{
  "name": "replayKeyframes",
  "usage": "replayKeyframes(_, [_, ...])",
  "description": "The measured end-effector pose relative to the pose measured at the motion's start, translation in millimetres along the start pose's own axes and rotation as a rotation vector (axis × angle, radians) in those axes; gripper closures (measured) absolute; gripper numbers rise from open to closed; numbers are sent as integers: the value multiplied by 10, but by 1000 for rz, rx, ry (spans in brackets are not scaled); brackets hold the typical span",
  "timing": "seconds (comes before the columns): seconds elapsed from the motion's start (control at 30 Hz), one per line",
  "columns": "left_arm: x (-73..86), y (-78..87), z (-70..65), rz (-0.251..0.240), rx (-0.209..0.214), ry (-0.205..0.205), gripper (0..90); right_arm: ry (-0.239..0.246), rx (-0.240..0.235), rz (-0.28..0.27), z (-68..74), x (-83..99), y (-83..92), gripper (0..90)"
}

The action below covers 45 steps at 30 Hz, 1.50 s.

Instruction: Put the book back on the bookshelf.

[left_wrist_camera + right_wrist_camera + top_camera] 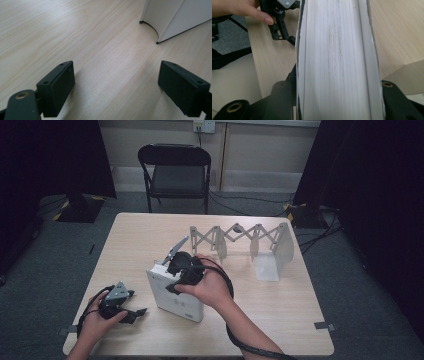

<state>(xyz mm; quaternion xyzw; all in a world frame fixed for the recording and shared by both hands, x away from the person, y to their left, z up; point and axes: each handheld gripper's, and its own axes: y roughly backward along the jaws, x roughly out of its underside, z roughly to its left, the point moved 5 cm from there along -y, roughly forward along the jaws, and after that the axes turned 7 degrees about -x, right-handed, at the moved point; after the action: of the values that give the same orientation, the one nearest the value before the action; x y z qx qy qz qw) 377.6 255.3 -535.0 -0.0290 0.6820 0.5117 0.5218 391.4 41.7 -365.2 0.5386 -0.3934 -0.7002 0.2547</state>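
Standing upright, thick white book (pixel 175 295), smudged page edges.

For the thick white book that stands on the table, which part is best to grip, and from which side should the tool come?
Grip the white book across its thickness at the upper edge, coming from above. It stands on one edge, so both covers are free there, and the page block between them gives the jaws two flat, parallel faces. The right tool already clamps it this way. The left tool rests open on the table.

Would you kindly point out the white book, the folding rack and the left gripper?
White book (pixel 172 295), high view, front cover.
Folding rack (pixel 235 232), high view, top lattice.
Left gripper (pixel 116 87), left gripper view, midway between its open jaws.
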Motion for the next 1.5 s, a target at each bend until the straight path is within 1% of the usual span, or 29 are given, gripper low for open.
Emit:
replayKeyframes(0.13, [0,0,0,0,0,0,137,-5,-26,-35,4,40,52,503])
replayKeyframes(0.2, [0,0,0,0,0,0,136,-18,-33,-37,-8,70,82,494])
replayKeyframes(0.27, [0,0,0,0,0,0,137,-16,-39,-40,-8,101,88,494])
replayKeyframes(0.3, [0,0,0,0,0,-1,136,4,-27,-22,6,122,64,505])
replayKeyframes(0.43, [0,0,0,-1,0,0,137,21,-9,-18,14,126,56,526])
replayKeyframes(0.47, [-1,1,5,-1,-2,-8,137,17,-5,-20,15,126,56,530])
replayKeyframes(0.6, [-1,1,6,-1,-1,-7,136,3,5,-27,24,123,54,536])
replayKeyframes(0.63, [-2,1,7,-1,-1,-8,136,-11,14,-30,27,120,53,536])
replayKeyframes(0.67, [-2,1,7,-1,-1,-8,136,-12,17,-31,28,121,53,536])
replayKeyframes(0.77, [-3,-4,6,-4,3,-2,133,-28,12,-36,24,134,67,536])
replayKeyframes(0.87, [-4,-5,6,-3,4,-3,132,-48,-5,-49,11,163,111,536])
replayKeyframes(0.9, [-4,-5,6,-3,3,-3,131,-47,-8,-48,17,173,131,536])
replayKeyframes(1.07, [-4,-5,5,-3,4,-4,131,-46,-2,-39,44,213,214,536])
replayKeyframes(1.13, [-4,-5,5,-4,3,-3,131,-55,0,-34,46,230,243,536])
replayKeyframes(1.2, [-4,-5,5,-4,3,-4,131,-46,2,-26,58,244,267,536])
replayKeyframes(1.27, [-4,-5,5,-4,4,-4,131,-53,0,-22,65,257,295,536])
replayKeyframes(1.3, [-4,-6,5,-4,3,-4,131,-45,-1,-22,70,262,310,537])
replayKeyframes(1.5, [-4,-5,5,-3,4,-4,131,-53,-1,-33,67,288,443,536])
